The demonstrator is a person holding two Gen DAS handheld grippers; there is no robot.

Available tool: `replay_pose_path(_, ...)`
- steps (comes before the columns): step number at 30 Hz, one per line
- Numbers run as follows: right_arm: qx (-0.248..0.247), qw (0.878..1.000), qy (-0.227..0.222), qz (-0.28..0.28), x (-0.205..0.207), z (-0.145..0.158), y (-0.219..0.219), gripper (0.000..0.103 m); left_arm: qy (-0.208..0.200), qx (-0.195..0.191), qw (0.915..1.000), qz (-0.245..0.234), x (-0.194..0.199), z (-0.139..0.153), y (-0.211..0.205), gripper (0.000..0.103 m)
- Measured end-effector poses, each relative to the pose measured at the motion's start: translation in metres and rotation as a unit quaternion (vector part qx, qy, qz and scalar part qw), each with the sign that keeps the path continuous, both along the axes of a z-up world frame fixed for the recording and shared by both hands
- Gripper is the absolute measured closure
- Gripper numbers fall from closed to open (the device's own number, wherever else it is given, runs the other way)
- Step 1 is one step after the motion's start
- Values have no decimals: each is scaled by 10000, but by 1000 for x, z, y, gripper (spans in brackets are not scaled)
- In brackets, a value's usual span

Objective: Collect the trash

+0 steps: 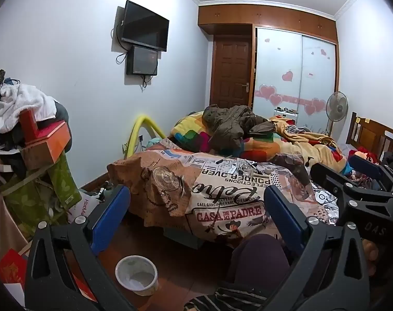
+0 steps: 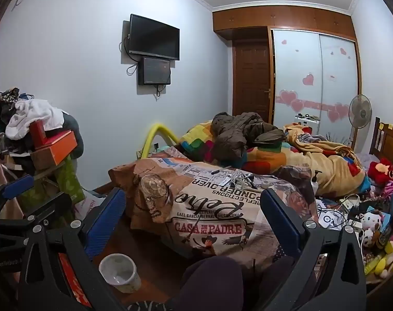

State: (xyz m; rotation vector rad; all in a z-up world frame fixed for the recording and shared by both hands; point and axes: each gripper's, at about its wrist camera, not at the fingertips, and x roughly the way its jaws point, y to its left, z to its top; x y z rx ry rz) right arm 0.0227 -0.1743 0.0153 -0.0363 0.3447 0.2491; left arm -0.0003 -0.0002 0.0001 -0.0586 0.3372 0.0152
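Both claws are held over the floor at the near end of the bed, each spread wide with nothing between its blue fingers: the left claw and the right claw. The left wrist view shows the right claw's black frame cutting in at its right edge; the right wrist view shows the left claw's frame at its left edge, so the two sit side by side, apart. Nearest, a dark-clad knee rises at the bottom, cut off by the frame. On the wooden floor just left of it stands a white cup, upright and open-topped; its contents are hard to make out. Left of the cup, a pile of boxes and clothes narrows the floor to a strip along the bed edge. On the bed, small papers and wires lie mid-cover, too small to identify. Only the right wrist view shows the plush toys and cables at the right. Farther off lie a rumpled jacket, then the closed door.
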Motion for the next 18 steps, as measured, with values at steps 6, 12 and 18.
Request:
replay_pose_path(6,70,10000,33,-3,-3,2,2,0,77,20,10000,-22,1,0,0,0)
replay_pose_path(12,153,9998,89,-69,2,4,-18,0,66,11,10000,-13,0,-1,1,0)
replay_pose_path(18,134,9997,118,-143,2,3,-10,0,86,-28,10000,-8,1,-1,3,0)
